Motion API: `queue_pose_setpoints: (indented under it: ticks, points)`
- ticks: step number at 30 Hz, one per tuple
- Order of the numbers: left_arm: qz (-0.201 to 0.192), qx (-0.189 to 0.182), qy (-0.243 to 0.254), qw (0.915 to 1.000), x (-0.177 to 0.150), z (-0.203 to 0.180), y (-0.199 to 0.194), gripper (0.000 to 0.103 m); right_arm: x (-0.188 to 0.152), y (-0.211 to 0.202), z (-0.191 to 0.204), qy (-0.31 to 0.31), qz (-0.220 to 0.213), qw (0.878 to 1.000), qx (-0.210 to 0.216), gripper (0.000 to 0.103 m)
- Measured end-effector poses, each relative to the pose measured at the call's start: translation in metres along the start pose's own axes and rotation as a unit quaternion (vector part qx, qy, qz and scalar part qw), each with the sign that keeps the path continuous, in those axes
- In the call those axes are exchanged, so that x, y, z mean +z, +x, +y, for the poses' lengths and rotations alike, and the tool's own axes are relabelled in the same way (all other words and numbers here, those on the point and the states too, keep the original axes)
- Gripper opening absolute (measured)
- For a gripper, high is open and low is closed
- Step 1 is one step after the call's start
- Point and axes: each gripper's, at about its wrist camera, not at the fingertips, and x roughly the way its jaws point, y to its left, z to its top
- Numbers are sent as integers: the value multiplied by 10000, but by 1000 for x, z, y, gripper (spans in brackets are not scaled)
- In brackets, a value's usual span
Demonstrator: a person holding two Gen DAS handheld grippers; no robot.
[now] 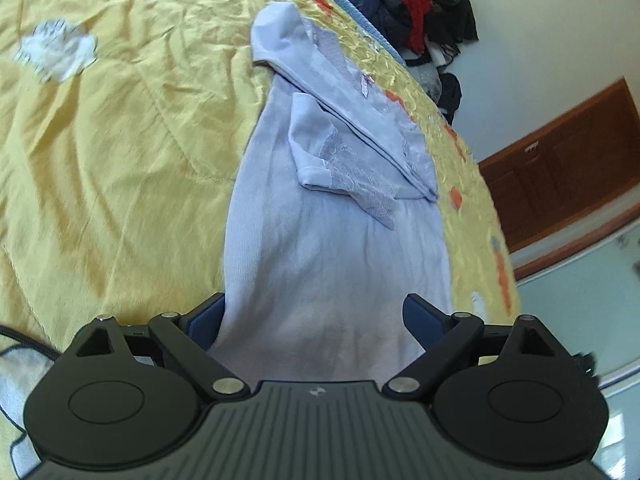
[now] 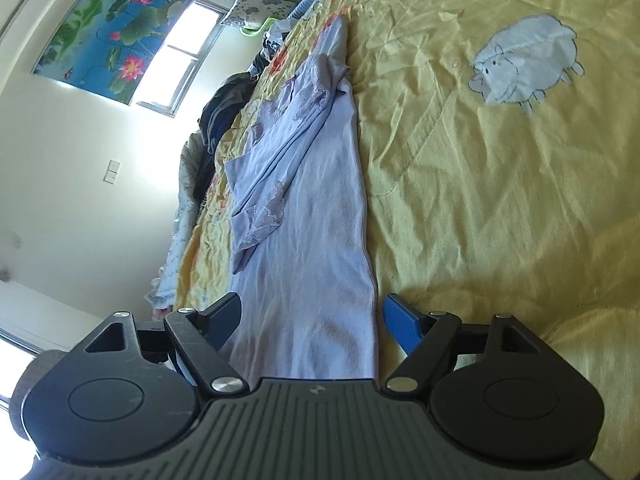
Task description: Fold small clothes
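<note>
Two grippers work over one garment. The left gripper (image 1: 314,316) has its jaws spread wide, with the near hem of the lavender top (image 1: 332,248) lying between the fingers; the cloth's left edge runs just beside the left finger (image 1: 206,322), and whether it touches cannot be told. The right gripper (image 2: 312,318) likewise stands spread apart, the same hem between its fingers, and the blue right finger (image 2: 400,322) sits clear of the cloth edge. The top (image 2: 312,240) lies lengthwise on the yellow bedspread (image 1: 112,152), folded narrow, with one lace-trimmed short sleeve (image 1: 344,168) turned in over the body. Farther off, the bedspread shows one white sheep print (image 2: 524,60), and a pile of dark and red clothes (image 1: 408,4) sits past the bed's edge.
</note>
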Motion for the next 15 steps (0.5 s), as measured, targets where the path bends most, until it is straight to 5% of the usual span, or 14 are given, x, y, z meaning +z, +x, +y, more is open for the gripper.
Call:
queue_pose_setpoints:
  ticks: [5, 15]
  points:
    - [200, 134, -218, 9995, 7, 6, -1, 68, 17, -3, -16, 697, 297, 9969, 226, 78]
    - [617, 486, 436, 9960, 14, -11, 8, 67, 17, 2, -9, 374, 773, 9962, -123, 73]
